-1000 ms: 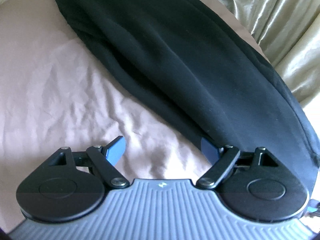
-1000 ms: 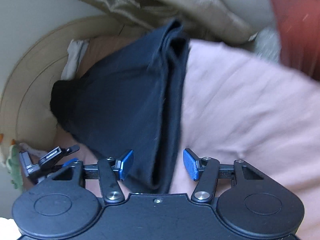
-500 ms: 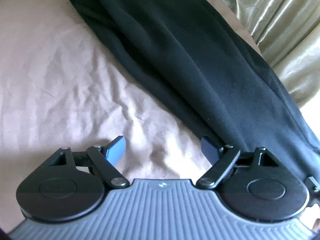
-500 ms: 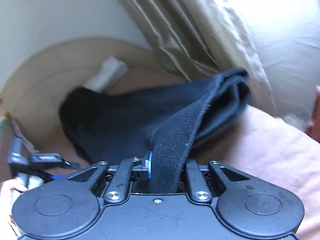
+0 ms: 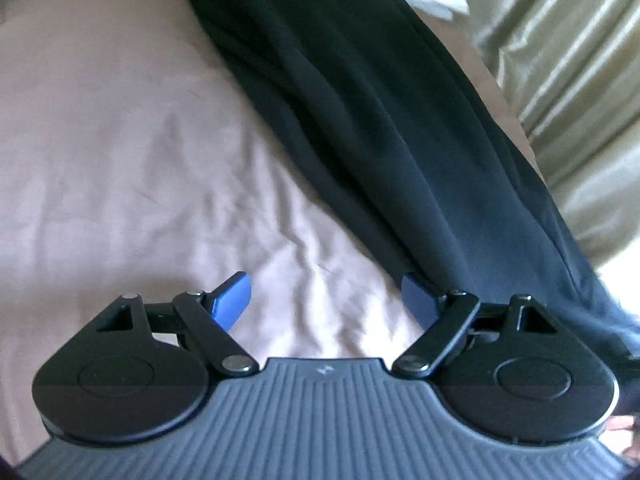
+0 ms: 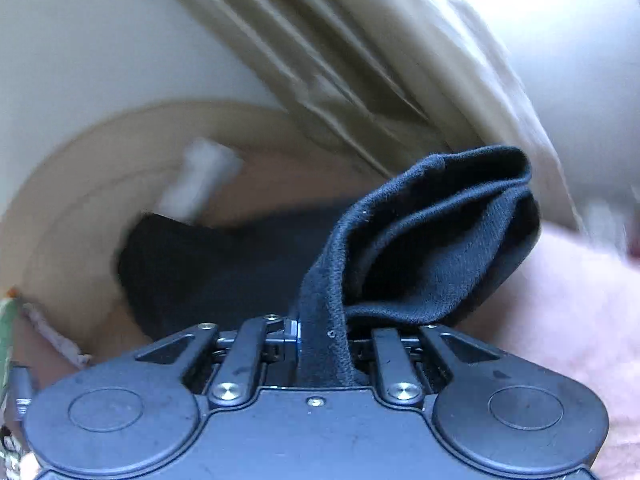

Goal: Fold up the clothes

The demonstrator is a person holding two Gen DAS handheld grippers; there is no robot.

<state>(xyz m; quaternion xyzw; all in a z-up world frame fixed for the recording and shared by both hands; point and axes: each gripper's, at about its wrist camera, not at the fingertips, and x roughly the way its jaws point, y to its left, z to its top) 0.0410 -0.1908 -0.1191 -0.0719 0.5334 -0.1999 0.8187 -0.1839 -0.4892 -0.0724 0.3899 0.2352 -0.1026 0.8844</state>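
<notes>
The right gripper point(image 6: 320, 332), open around the black garment point(image 5: 400, 128) a second ago, is now closing its fingers on the hem and lifting it off the bed point(image 5: 120, 152) to fold, while the left gripper point(image 5: 328, 300) hangs open, empty, beside the garment's near edge.

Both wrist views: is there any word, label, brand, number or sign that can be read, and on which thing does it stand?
No readable text in either view.
Left gripper: a small pale mark on its ribbed grey body, too small to read.
Black garment, right gripper, pink sheet, curtain: nothing printed that I can see.
</notes>
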